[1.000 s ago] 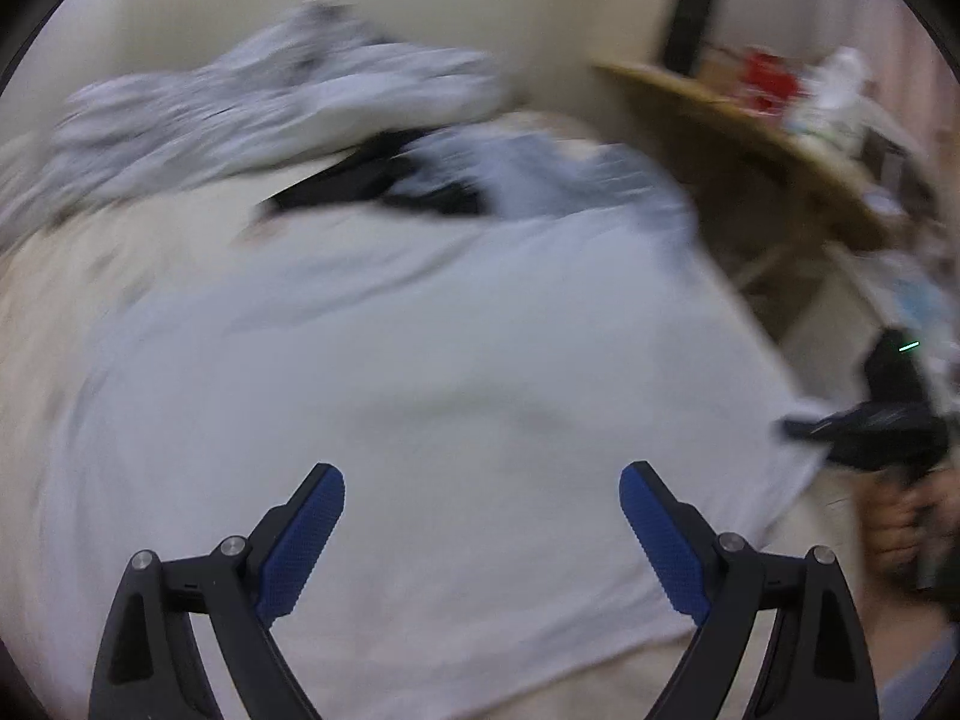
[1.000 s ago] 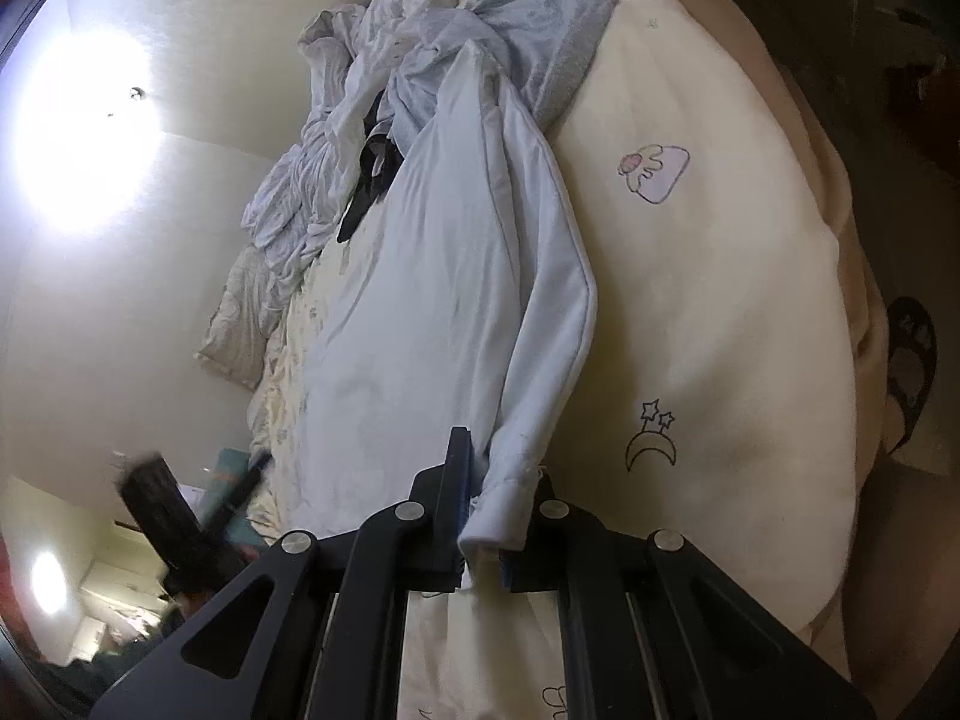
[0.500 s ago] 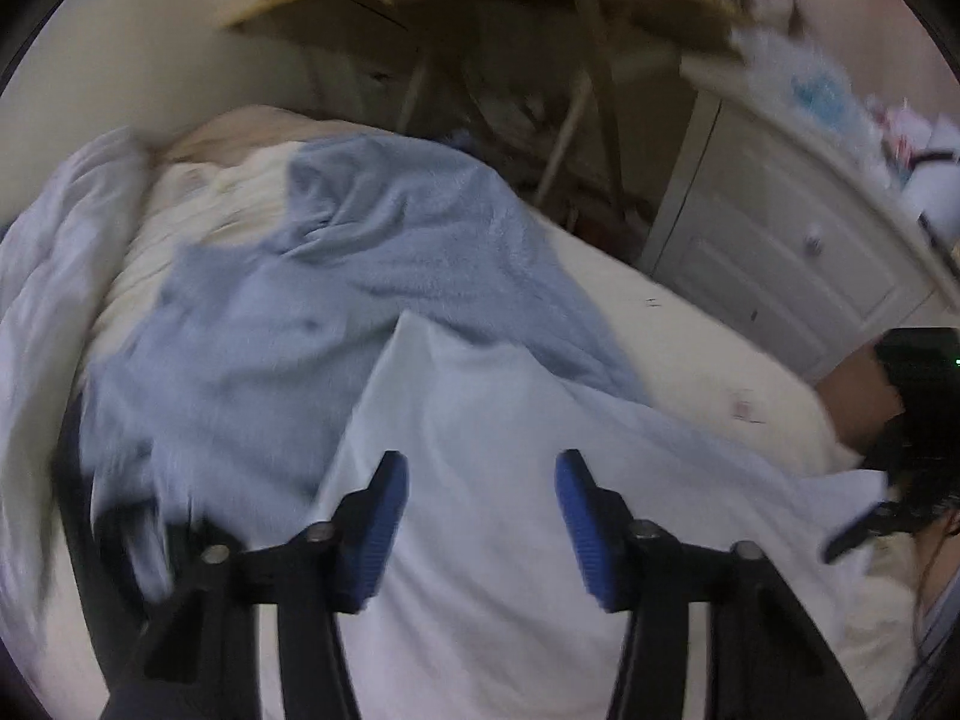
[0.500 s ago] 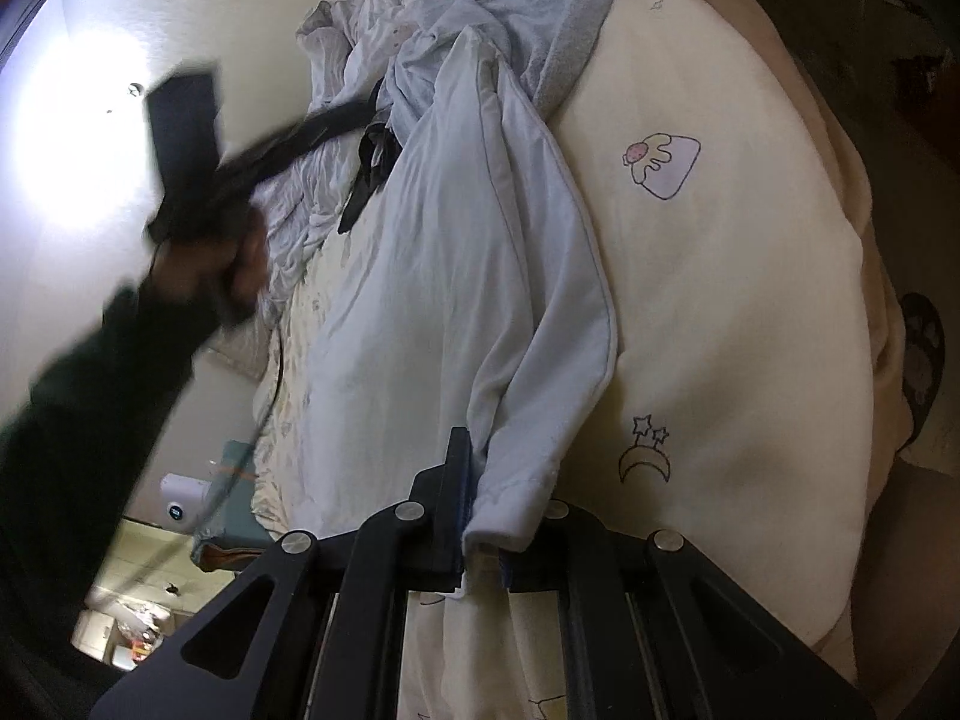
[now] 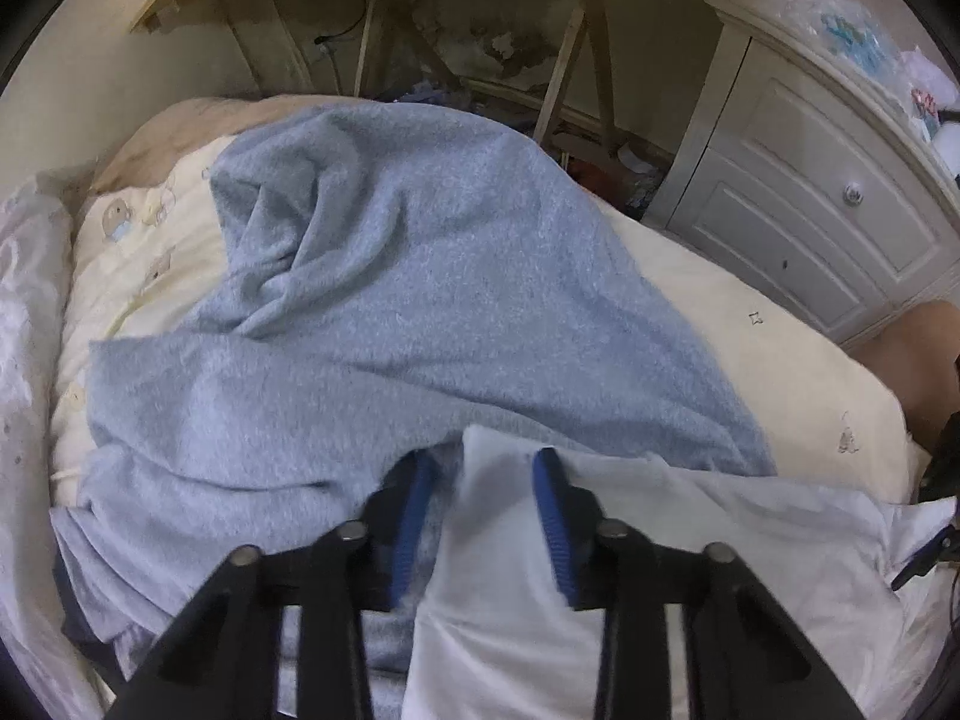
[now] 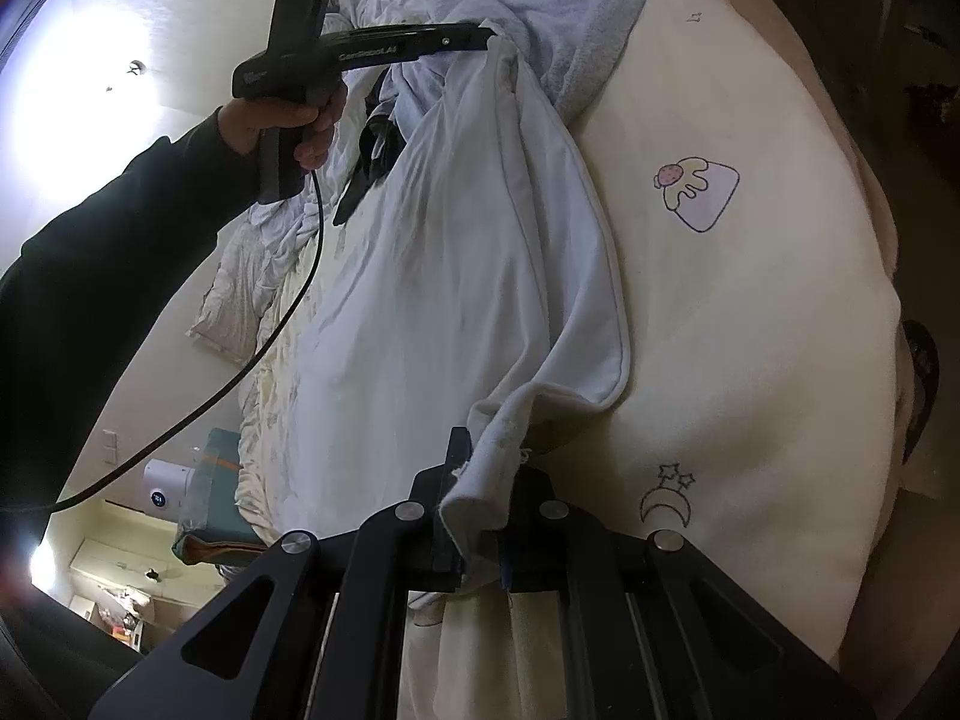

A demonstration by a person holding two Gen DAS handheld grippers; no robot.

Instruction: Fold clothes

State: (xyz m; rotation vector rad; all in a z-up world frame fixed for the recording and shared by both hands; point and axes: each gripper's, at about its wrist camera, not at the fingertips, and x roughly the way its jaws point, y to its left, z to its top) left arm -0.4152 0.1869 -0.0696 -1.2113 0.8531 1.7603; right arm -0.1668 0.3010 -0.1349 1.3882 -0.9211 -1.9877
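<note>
White letters on the left gripper (image 6: pixel 489 39) read "GenRobot.AI". Its blue fingers (image 5: pixel 549 516) have narrowed around the white shirt (image 6: pixel 456 276) collar. The right gripper (image 6: pixel 480 516) stays clamped on the cuff. The shirt lies on the bed (image 6: pixel 750 312).

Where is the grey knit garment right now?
In the left wrist view the grey knit garment lies crumpled on the cream bedspread, just beyond the white shirt and the left gripper.

Your left gripper (image 5: pixel 483 498) blurs at its blue pads; the white garment (image 5: pixel 630 588) runs off the near edge, hiding the bed beneath
</note>
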